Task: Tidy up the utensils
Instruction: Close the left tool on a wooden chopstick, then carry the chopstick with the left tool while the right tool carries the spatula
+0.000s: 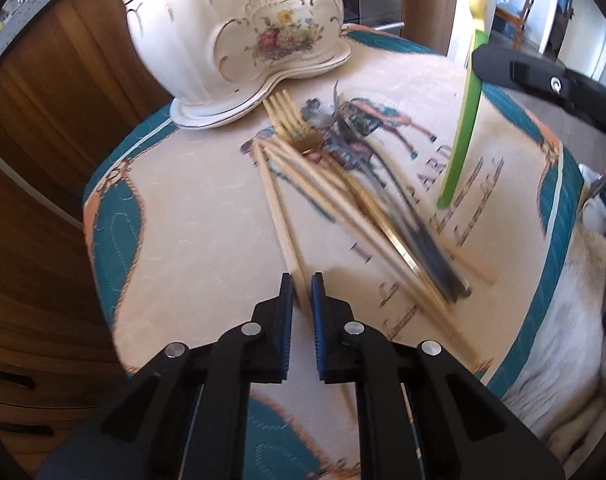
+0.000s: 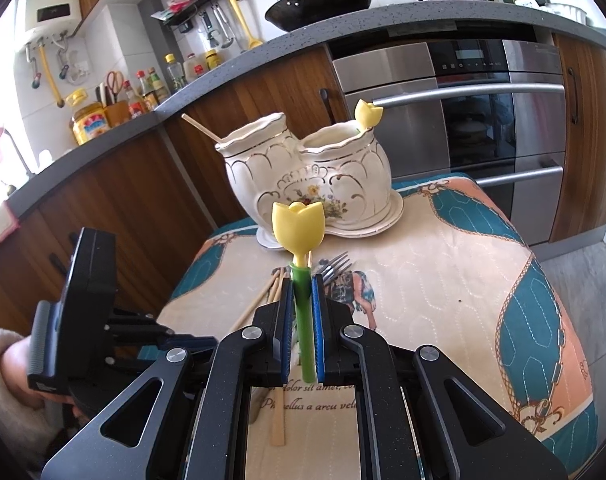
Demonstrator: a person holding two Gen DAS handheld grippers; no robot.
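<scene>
A white floral ceramic holder [image 1: 239,40] with two compartments stands at the far side of the table; it also shows in the right wrist view [image 2: 307,176], holding a chopstick [image 2: 201,128] on the left and a yellow tulip utensil [image 2: 367,114] on the right. My right gripper [image 2: 302,284] is shut on the green stem of a second tulip utensil [image 2: 299,226], held upright above the table [image 1: 465,112]. My left gripper [image 1: 302,282] is shut on a wooden chopstick [image 1: 281,216] from the blurred pile of chopsticks, a gold fork [image 1: 291,120] and dark cutlery [image 1: 415,220].
The table carries a quilted teal and cream cloth [image 2: 443,264]. Wooden cabinets [image 1: 43,140] and an oven [image 2: 483,112] stand behind it. The countertop [image 2: 223,64] holds bottles and pans. The left gripper's body [image 2: 87,292] sits at the table's left edge.
</scene>
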